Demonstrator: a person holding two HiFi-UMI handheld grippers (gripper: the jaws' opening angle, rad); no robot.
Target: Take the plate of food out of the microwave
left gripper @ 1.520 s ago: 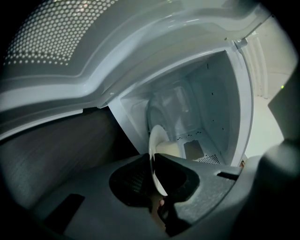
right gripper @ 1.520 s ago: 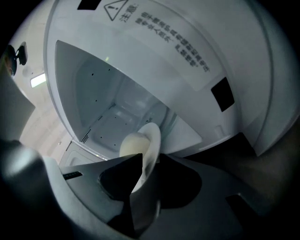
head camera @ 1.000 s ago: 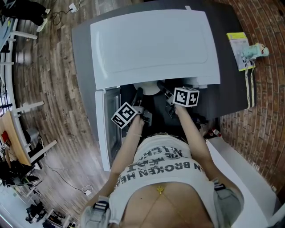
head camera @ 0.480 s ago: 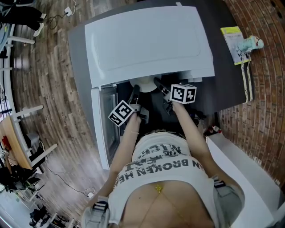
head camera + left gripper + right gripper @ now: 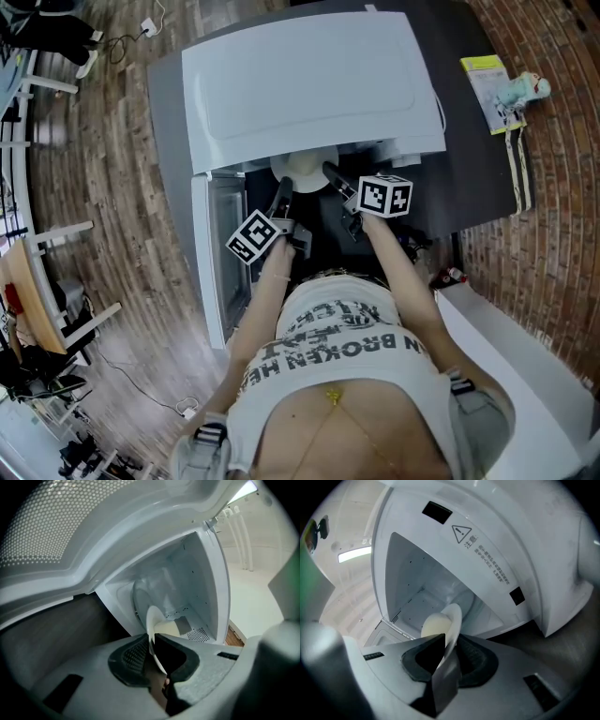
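A white plate [image 5: 302,172] sticks out of the open front of the white microwave [image 5: 309,84]. My left gripper [image 5: 284,190] is shut on its left rim and my right gripper [image 5: 330,174] on its right rim. In the left gripper view the plate [image 5: 152,625] stands edge-on between the left gripper's [image 5: 152,651] dark pads, with pale food [image 5: 167,629] on it and the microwave cavity [image 5: 187,573] behind. In the right gripper view the plate's rim [image 5: 453,620] runs between the right gripper's [image 5: 447,656] pads, beside the pale mound of food [image 5: 433,624].
The microwave door [image 5: 214,253] hangs open at the left of my arms. The microwave stands on a dark grey table [image 5: 469,187], where a yellow booklet [image 5: 487,84] and a small toy [image 5: 523,90] lie at the right. A white ledge [image 5: 506,356] runs at the lower right.
The plate now shows a little further past the microwave's front edge than a second ago. Both grippers keep their hold on its rims.
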